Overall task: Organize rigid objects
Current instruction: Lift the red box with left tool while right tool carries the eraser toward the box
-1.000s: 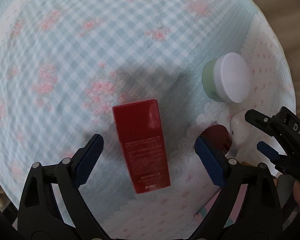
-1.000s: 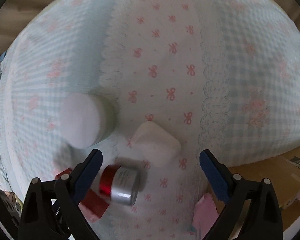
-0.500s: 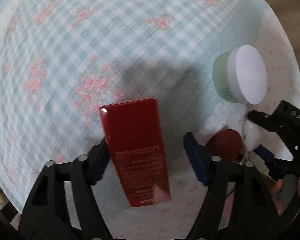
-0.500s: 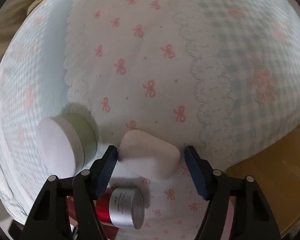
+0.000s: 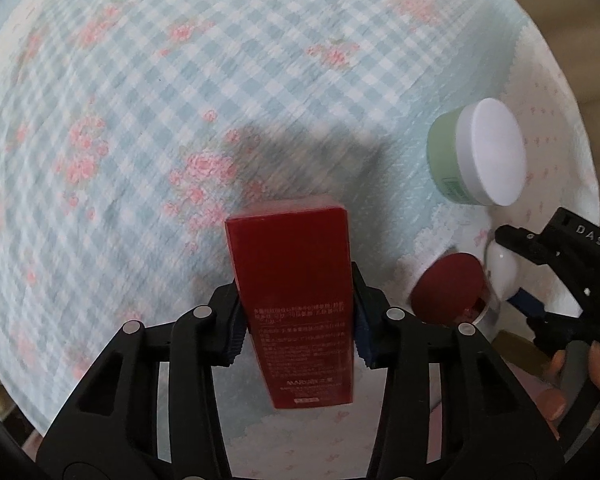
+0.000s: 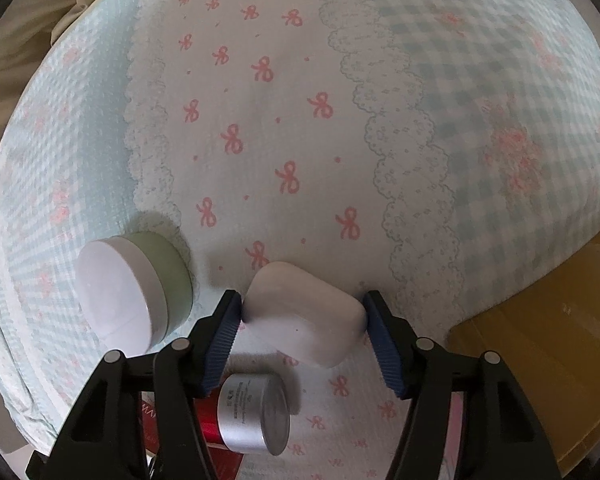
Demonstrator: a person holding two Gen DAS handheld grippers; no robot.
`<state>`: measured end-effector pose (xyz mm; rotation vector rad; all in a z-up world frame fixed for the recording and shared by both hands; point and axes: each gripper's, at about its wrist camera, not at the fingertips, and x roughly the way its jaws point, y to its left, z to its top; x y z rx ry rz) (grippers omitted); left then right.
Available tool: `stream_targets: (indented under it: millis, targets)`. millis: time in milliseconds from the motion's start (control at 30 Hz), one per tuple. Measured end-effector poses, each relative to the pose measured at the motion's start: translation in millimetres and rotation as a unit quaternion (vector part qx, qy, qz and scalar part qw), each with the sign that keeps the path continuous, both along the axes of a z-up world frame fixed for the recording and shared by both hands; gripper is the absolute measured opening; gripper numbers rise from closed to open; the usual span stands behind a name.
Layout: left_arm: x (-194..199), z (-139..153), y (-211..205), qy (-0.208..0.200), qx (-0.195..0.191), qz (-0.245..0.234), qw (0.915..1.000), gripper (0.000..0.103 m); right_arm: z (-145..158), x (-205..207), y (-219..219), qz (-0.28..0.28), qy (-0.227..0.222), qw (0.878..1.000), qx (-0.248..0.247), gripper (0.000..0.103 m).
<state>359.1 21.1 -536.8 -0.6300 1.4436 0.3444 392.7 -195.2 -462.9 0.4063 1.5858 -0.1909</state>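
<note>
In the left wrist view my left gripper [image 5: 298, 320] is shut on a tall red box [image 5: 288, 256], which is held by its long sides above the checked cloth. The jaws of my right gripper [image 6: 303, 332] are closing, and their blue pads [image 6: 224, 328] touch both ends of a white rounded case [image 6: 296, 304] lying on the cloth. A red jar with a silver cap [image 6: 256, 412] lies on its side just behind that case. A green jar with a white lid [image 6: 128, 284] stands to the left. The left wrist view also shows the right gripper [image 5: 512, 272], the red jar [image 5: 448, 284] and the green jar [image 5: 476, 152].
A pale blue cloth [image 6: 340, 120] with checks, pink bows and flowers covers the soft surface. A yellow-brown box [image 6: 540, 360] sits past its right edge. A person's hand [image 5: 580, 380] holds the right gripper. Beige floor shows beyond the cloth's far edges.
My left gripper closed on the red box, which now looks raised off the cloth. My right gripper rolled, came down around the white case and narrowed until its pads met the case.
</note>
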Motion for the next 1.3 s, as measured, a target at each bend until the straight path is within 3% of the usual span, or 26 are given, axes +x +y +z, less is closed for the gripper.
stream_targets:
  millis: [433, 767, 967, 1300]
  targets:
    - [-16, 71, 10, -0.05, 0.017, -0.028, 0.9982, 0.038, 49, -13, -8, 0.005, -0.037, 0.999, 0.03, 0.058]
    - [-33, 152, 18, -0.106, 0.041, -0.058, 0.9919, 0.038, 131, -35, -21, -0.005, -0.098, 0.994, 0.056, 0.058]
    - [-44, 219, -9, -0.153, 0.056, -0.115, 0.9799, 0.038, 185, -58, -31, -0.012, -0.13, 0.99, 0.059, 0.058]
    - [-51, 285, -96, -0.211, 0.047, -0.206, 0.9544, 0.038, 268, -120, -107, -0.019, -0.177, 0.983, 0.051, 0.058]
